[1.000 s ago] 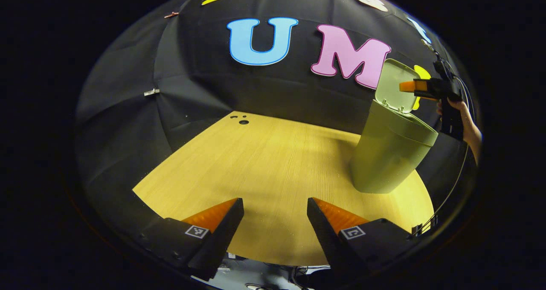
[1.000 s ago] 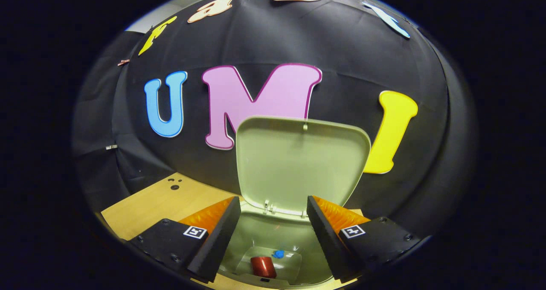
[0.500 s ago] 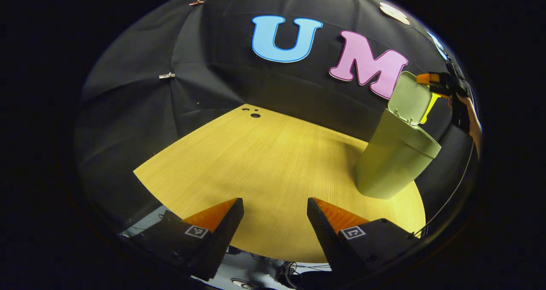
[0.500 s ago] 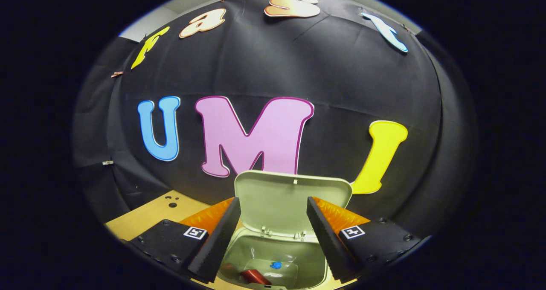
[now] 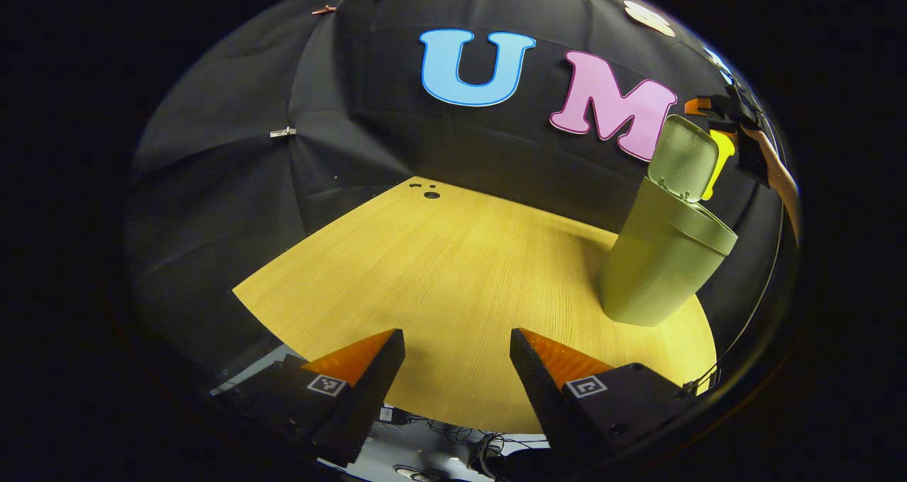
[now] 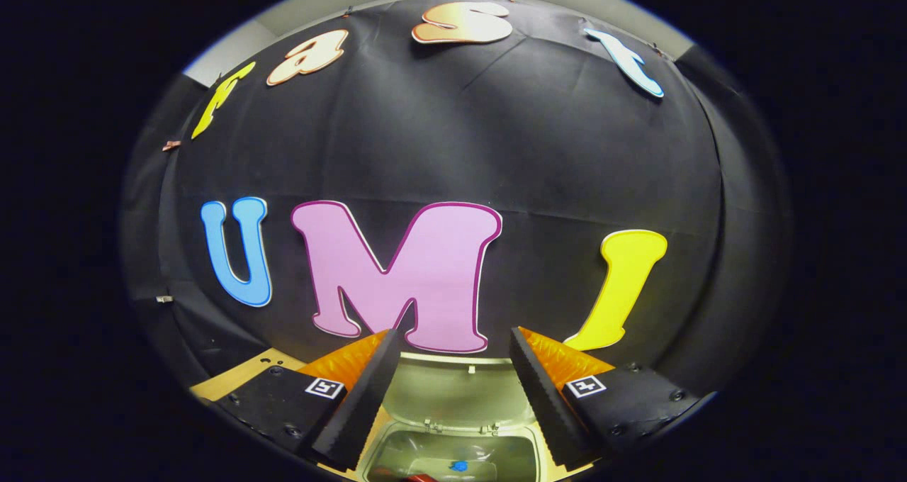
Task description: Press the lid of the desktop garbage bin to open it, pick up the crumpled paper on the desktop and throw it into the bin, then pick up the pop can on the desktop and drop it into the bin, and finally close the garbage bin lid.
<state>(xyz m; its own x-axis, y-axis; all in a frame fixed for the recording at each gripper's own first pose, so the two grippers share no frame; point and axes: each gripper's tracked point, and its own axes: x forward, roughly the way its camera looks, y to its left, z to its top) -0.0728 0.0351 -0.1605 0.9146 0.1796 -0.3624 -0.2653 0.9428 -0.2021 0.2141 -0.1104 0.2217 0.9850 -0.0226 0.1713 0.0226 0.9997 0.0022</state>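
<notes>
Right gripper (image 6: 450, 368) hovers with fingers spread above the open garbage bin (image 5: 662, 259), grasping nothing.

Seen from the right gripper view, the bin's lid (image 6: 457, 397) stands raised on its hinge between the two fingers, and below it the bin's mouth shows a small blue scrap (image 6: 460, 466) and a sliver of red (too little to name) on the bin's floor. From the left gripper view, the bin stands on the wooden desktop (image 5: 460, 283), with the right gripper (image 5: 716, 110) and the hand (image 5: 776, 170) holding it up beside the lid's top edge. Left gripper (image 5: 457, 368) is released too, fingers apart and holding nothing, well away from the bin over the desktop's near edge.
</notes>
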